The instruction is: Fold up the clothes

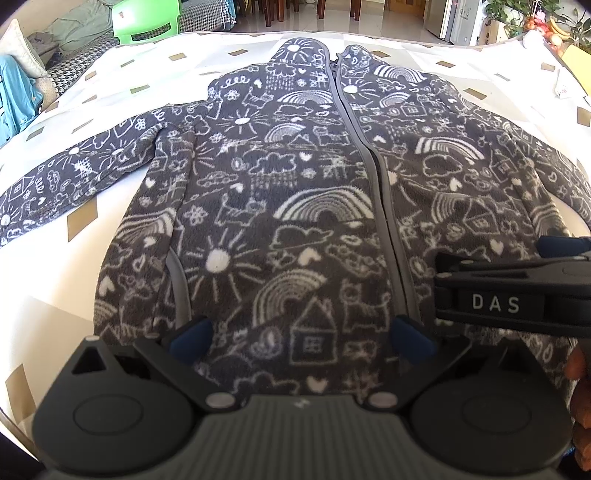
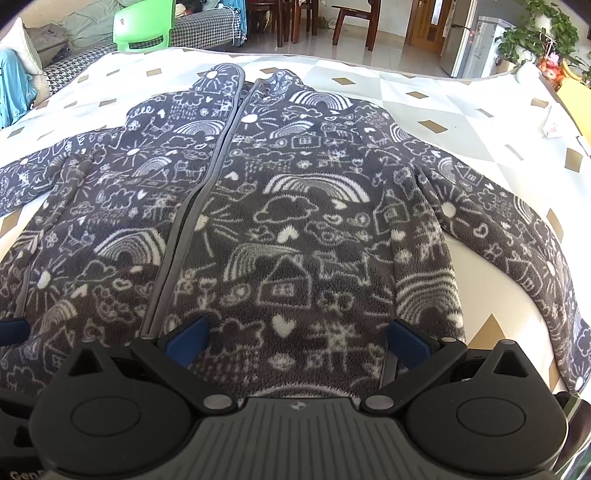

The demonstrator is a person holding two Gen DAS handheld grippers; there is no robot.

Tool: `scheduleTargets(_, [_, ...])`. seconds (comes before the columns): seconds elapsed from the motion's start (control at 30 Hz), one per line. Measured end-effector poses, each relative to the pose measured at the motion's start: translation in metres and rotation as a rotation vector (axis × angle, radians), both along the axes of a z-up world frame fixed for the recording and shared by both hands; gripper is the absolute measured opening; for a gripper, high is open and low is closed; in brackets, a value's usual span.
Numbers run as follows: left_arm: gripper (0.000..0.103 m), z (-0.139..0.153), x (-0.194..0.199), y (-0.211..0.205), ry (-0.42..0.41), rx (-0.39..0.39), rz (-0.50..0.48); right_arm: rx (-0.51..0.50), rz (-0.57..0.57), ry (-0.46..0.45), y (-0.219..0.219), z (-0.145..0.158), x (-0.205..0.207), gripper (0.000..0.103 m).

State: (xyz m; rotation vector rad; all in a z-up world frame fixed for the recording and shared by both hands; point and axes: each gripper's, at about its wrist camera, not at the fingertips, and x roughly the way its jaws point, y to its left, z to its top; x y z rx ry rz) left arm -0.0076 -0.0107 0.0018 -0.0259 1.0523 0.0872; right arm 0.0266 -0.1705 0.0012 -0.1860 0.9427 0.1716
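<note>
A dark grey fleece jacket [image 1: 295,206] with white doodle print lies flat and face up, zipped, with both sleeves spread out sideways. It is also in the right wrist view, the jacket [image 2: 295,229] filling the middle. My left gripper [image 1: 301,338] hovers open over the hem, left of the zip [image 1: 384,206]. My right gripper [image 2: 297,341] stands open over the hem to the right of the zip [image 2: 192,206]. Nothing sits between either pair of blue pads. The right gripper's body [image 1: 513,299] shows side-on at the right edge of the left wrist view.
The jacket rests on a white cloth with tan diamonds [image 1: 110,85] that covers a table. Beyond it stand a green plastic chair [image 2: 144,27], a houndstooth sofa [image 2: 207,29], wooden chairs [image 2: 351,22] and potted plants [image 2: 535,33]. A paper slip [image 2: 554,129] lies at the far right.
</note>
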Motion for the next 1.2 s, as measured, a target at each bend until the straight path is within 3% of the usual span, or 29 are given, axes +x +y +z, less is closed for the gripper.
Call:
scheduleTargets(0.3, [0.103, 0.0023, -0.001, -0.0035, 0.014, -0.003, 0.007, 0.023, -0.03, 0.034, -0.0015, 0.0029, 0.0067, 0.103])
scheduleTargets(1.2, [0.103, 0.0045, 0.0007, -0.0087, 0.008, 0.025, 0.015, 0.007, -0.029, -0.029, 0.004, -0.0007, 0.0036, 0.103])
